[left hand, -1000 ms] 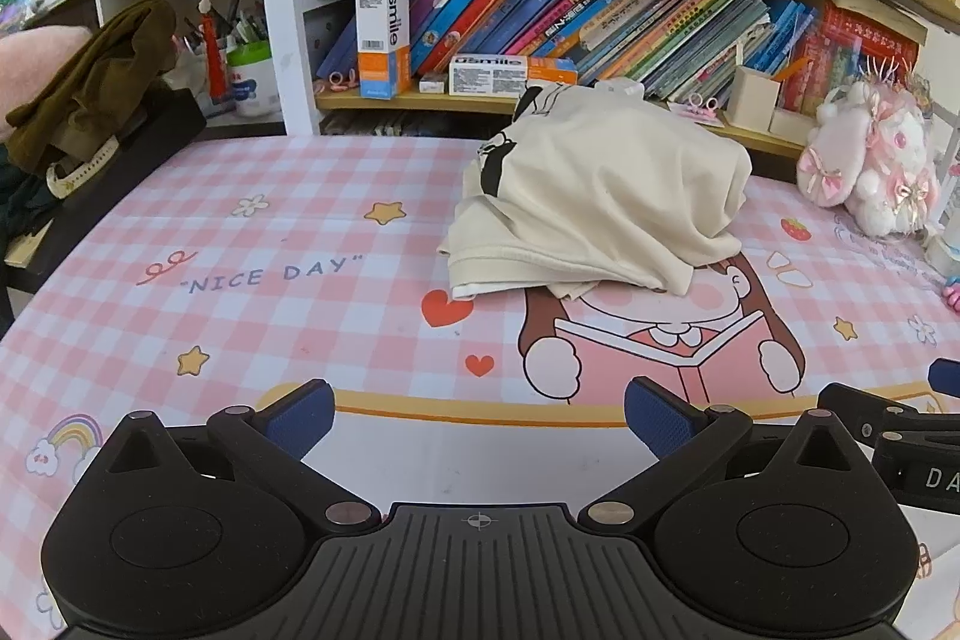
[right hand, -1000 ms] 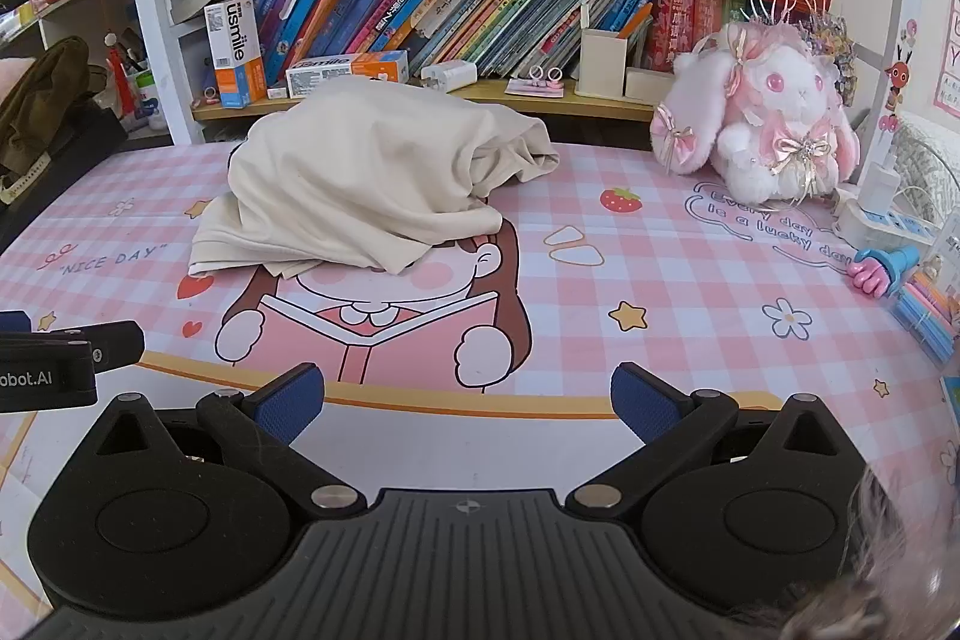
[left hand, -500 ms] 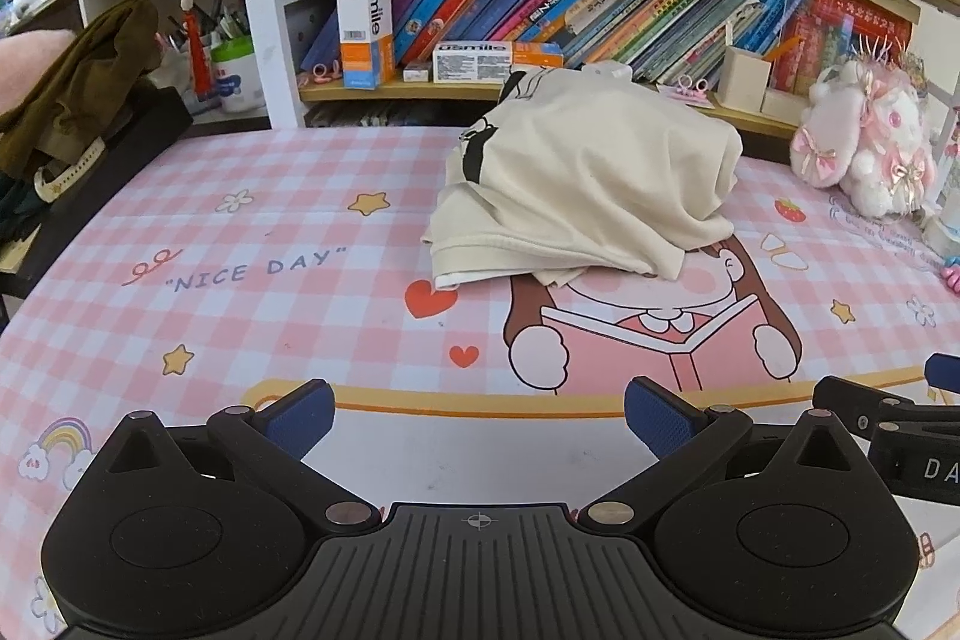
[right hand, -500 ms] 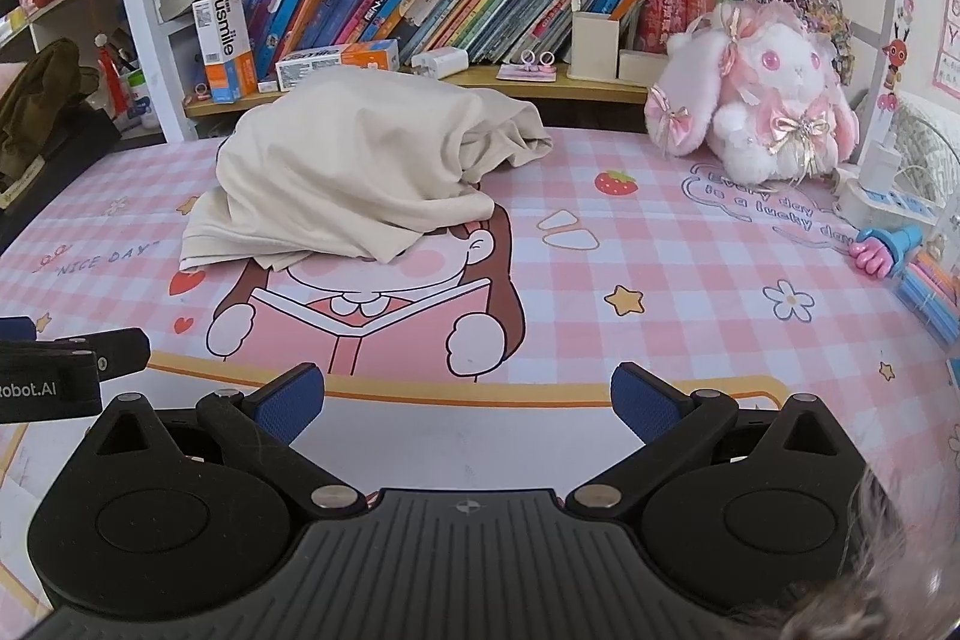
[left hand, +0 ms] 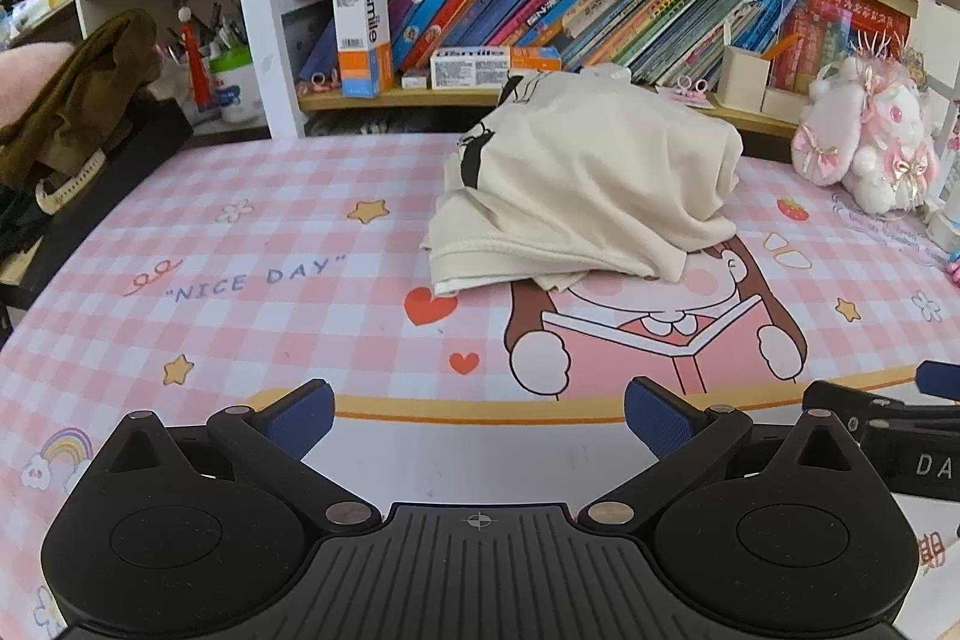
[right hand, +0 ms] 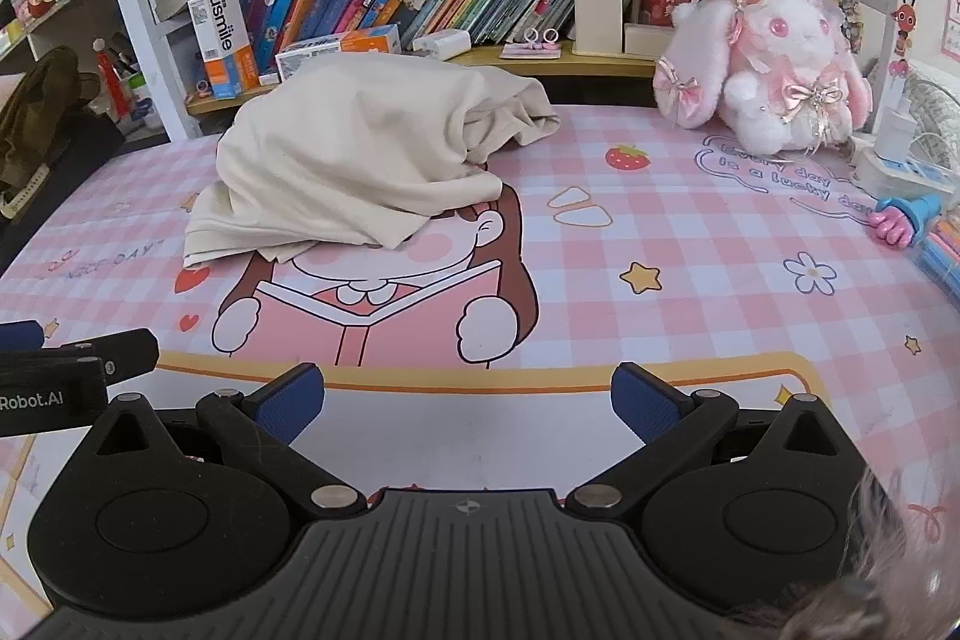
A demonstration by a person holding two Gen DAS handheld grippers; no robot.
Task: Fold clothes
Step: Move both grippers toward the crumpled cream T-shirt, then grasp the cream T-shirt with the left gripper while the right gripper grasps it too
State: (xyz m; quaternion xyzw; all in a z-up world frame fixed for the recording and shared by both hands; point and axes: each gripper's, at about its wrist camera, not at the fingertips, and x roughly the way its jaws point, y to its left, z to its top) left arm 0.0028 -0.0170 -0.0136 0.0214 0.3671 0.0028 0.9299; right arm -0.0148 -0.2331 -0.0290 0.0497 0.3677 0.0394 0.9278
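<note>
A cream garment (left hand: 588, 184) with a black print lies in a crumpled heap at the back middle of the pink checked table mat (left hand: 270, 232). It also shows in the right wrist view (right hand: 360, 166). My left gripper (left hand: 479, 415) is open and empty, low over the mat's near edge, well short of the garment. My right gripper (right hand: 468, 400) is open and empty, beside the left one, also short of the garment. Each gripper shows at the edge of the other's view, the right one (left hand: 900, 424) and the left one (right hand: 66, 370).
A bookshelf (left hand: 540, 16) full of books stands behind the table. A pink plush rabbit (right hand: 768, 58) sits at the back right, with a power strip (right hand: 900, 166) and pens (right hand: 936, 238) at the right edge. Dark clothes (left hand: 78, 100) are piled on the left.
Both grippers have edged forward toward the garment, which looks slightly larger and nearer. Both stay open and empty.
</note>
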